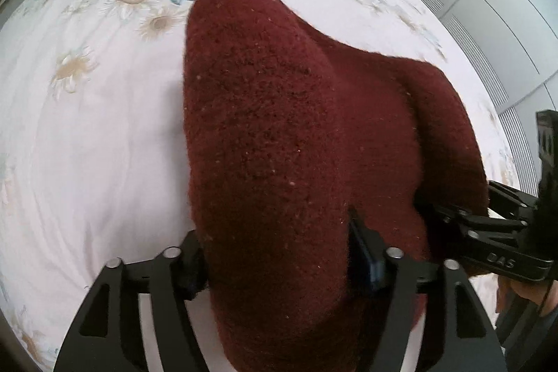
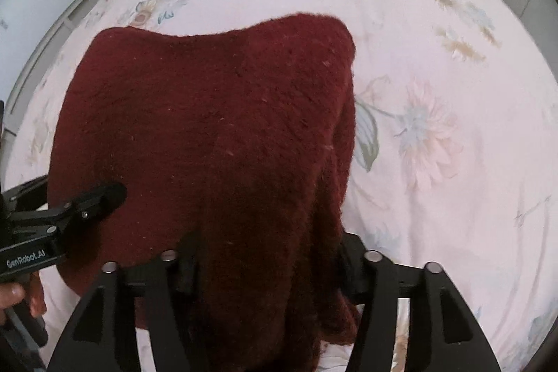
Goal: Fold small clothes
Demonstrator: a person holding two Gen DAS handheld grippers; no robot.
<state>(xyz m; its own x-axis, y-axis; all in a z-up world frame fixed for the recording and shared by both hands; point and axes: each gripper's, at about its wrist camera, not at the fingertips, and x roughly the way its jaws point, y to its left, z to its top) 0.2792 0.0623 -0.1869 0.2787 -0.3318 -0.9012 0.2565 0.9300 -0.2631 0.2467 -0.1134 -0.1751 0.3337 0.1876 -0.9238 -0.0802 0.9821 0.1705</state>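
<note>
Left wrist view: left gripper (image 1: 279,253) jaws straddle the maroon knit garment (image 1: 300,135); whether they pinch it, I cannot tell. Right gripper (image 2: 265,253) straddles its other edge likewise, probably carrying a fold across the floral bedspread (image 2: 453,93).

soft, even daylight, fairly bright, with no glare. the dark red knit garment (image 1: 296,145) casts a faint shadow on the floral bedspread (image 1: 87,128). fisheye bending and black vignette at the corners; the far bedspread is slightly blurred.

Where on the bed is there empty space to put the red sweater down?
Bare floral bedspread lies on the sweater's right, and more on its left. Beyond its far edge is free too. It is crowded near both grippers, under the sweater.
</note>
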